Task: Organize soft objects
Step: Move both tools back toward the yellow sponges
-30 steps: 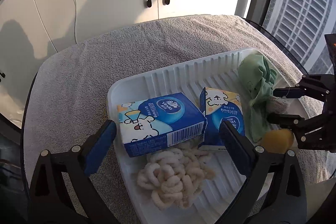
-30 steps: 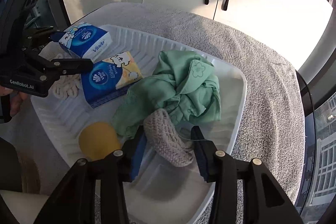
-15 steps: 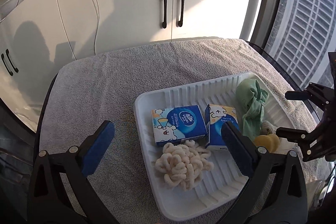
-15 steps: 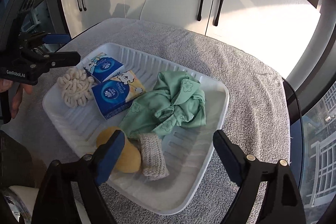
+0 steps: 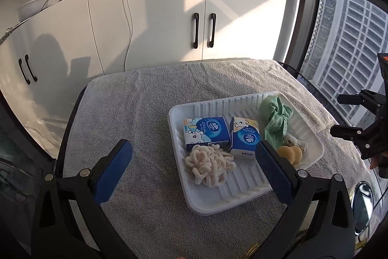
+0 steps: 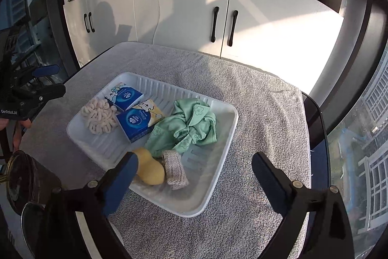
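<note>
Currently, a white ribbed tray (image 6: 225, 137) is seen on a grey towel (image 6: 262, 101) that covers the table, and all the soft things are gathered inside it. In the right wrist view, two blue tissue packs (image 6: 135, 120) lie touching each other near the centre; a cream knotted rope bundle (image 6: 99, 117) is placed at about 9 o'clock from them, and a crumpled green cloth (image 6: 186, 128) at about 3 o'clock. A yellow sponge (image 6: 150, 169) and a small beige knitted piece (image 6: 174, 169) lie side by side at 6 o'clock from the cloth, close to the near rim. The right gripper (image 6: 194, 179) is held above this near rim; its jaws are opening and stand wide, with nothing pressed between the pads. The left gripper (image 5: 191, 166) is also spread wide and empty, above the tray's left rim. White cabinets (image 6: 194, 16) are seen at 12 o'clock behind the table.
</note>
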`<move>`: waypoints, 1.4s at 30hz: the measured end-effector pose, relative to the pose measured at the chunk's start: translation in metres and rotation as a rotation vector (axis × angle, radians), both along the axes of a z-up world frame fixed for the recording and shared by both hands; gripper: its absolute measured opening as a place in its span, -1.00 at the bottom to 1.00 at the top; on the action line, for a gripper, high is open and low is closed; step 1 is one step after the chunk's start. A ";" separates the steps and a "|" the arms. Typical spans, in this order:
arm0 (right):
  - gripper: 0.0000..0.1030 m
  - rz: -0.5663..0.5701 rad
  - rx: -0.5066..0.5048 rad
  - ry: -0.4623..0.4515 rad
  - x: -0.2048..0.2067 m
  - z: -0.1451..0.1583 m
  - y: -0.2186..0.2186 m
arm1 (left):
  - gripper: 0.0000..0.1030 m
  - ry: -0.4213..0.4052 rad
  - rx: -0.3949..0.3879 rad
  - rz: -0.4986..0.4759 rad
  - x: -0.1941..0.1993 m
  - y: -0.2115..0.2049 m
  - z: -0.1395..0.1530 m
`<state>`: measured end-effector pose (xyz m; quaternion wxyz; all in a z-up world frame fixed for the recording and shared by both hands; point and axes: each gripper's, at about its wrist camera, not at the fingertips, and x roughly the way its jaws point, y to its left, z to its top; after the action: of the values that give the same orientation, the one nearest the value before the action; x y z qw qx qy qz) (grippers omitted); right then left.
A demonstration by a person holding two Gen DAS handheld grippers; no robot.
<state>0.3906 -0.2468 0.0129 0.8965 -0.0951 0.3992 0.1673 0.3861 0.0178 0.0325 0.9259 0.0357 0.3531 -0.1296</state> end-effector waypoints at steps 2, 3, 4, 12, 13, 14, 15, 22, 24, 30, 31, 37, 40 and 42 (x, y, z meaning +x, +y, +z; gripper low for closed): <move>0.94 0.000 0.006 -0.014 -0.008 0.008 -0.001 | 1.00 -0.018 -0.015 0.009 -0.010 0.005 0.008; 0.96 0.003 0.012 -0.019 -0.013 0.013 -0.002 | 1.00 -0.026 -0.017 0.016 -0.017 0.007 0.013; 0.96 0.003 0.016 -0.025 -0.018 0.018 -0.003 | 1.00 -0.039 -0.017 0.028 -0.025 0.011 0.018; 1.00 -0.036 0.069 -0.166 -0.101 0.066 -0.021 | 1.00 -0.159 -0.038 0.068 -0.117 0.033 0.044; 1.00 -0.030 0.083 -0.177 -0.114 0.069 -0.022 | 1.00 -0.162 -0.043 0.069 -0.128 0.034 0.043; 1.00 -0.024 0.092 -0.187 -0.127 0.071 -0.022 | 1.00 -0.161 -0.050 0.067 -0.140 0.035 0.041; 1.00 -0.019 0.098 -0.195 -0.139 0.071 -0.022 | 1.00 -0.159 -0.051 0.067 -0.150 0.035 0.038; 1.00 0.010 0.108 -0.198 -0.220 0.053 -0.011 | 1.00 -0.156 -0.063 0.052 -0.225 0.029 0.016; 1.00 0.008 0.104 -0.196 -0.239 0.045 -0.007 | 1.00 -0.151 -0.071 0.042 -0.245 0.025 0.008; 1.00 0.012 0.109 -0.161 -0.290 0.009 0.005 | 1.00 -0.124 -0.097 -0.010 -0.299 0.005 -0.020; 1.00 0.011 0.111 -0.155 -0.297 0.002 0.008 | 1.00 -0.117 -0.102 -0.024 -0.307 0.000 -0.027; 1.00 -0.006 0.161 -0.075 -0.320 -0.043 0.022 | 1.00 -0.037 -0.113 -0.058 -0.322 -0.016 -0.063; 1.00 -0.014 0.148 -0.064 -0.322 -0.054 0.028 | 1.00 -0.015 -0.138 -0.045 -0.320 -0.017 -0.070; 1.00 -0.016 0.158 -0.052 -0.321 -0.058 0.030 | 1.00 -0.016 -0.135 -0.043 -0.318 -0.020 -0.073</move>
<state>0.0698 -0.2168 -0.0451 0.9125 -0.0254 0.3622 0.1885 0.0682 -0.0021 -0.0404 0.9261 -0.0184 0.3351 -0.1727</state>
